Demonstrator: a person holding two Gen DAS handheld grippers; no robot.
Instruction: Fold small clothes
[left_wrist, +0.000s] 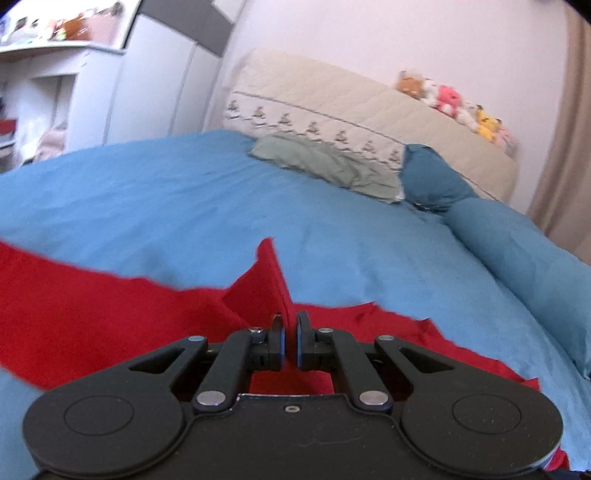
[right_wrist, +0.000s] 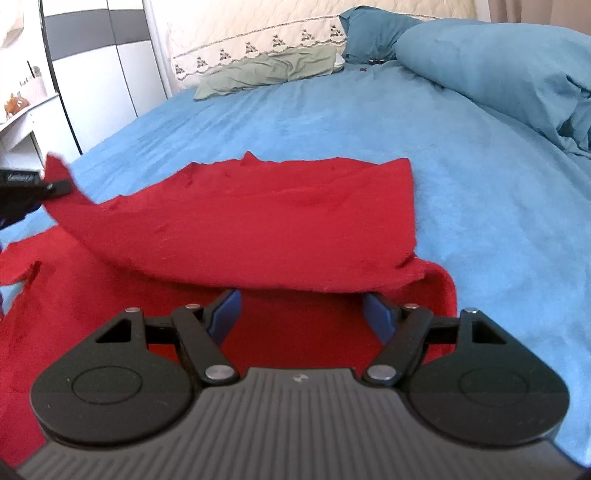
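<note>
A red garment (right_wrist: 258, 229) lies on the blue bed sheet (right_wrist: 369, 122). Its far part is folded over toward me, and the fold drapes over my right gripper's fingertips. My right gripper (right_wrist: 303, 314) is open, with its blue pads (right_wrist: 225, 314) wide apart under that fold, holding nothing. My left gripper (left_wrist: 290, 332) is shut on a corner of the red garment (left_wrist: 266, 280) and holds it lifted off the sheet. The left gripper also shows at the left edge of the right wrist view (right_wrist: 33, 184), pinching the raised corner.
A green cloth (left_wrist: 325, 166) and a dark blue pillow (left_wrist: 432, 177) lie at the head of the bed by a cream headboard (left_wrist: 332, 99). A rolled blue duvet (right_wrist: 498, 62) runs along the right side. Plush toys (left_wrist: 450, 99) sit on the headboard. White wardrobes (right_wrist: 103, 74) stand on the left.
</note>
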